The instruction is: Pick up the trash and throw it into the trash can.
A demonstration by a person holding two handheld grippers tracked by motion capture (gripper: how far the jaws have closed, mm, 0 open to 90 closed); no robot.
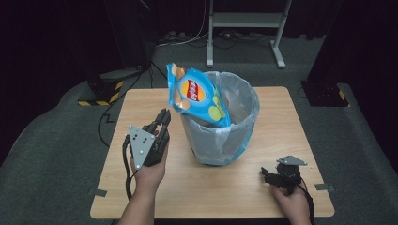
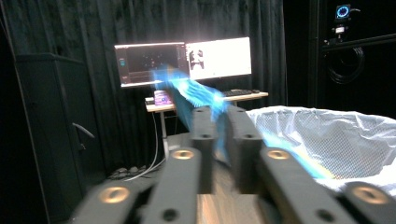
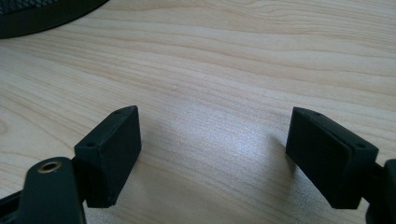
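A blue chip bag (image 1: 197,96) is tipping over the near-left rim of the lined bin (image 1: 244,126) at the counter's (image 1: 281,112) centre, seemingly dropping in. The left gripper (image 1: 163,117), jaws together and empty, is hanging just beside it. The right gripper (image 1: 266,176), jaws apart, is idling at the counter's near-right corner.

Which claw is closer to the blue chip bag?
The left claw. It sits just beside the chip bag, which leans on the rim of the lined bin. The right claw rests low on the table, on the bin's other side.
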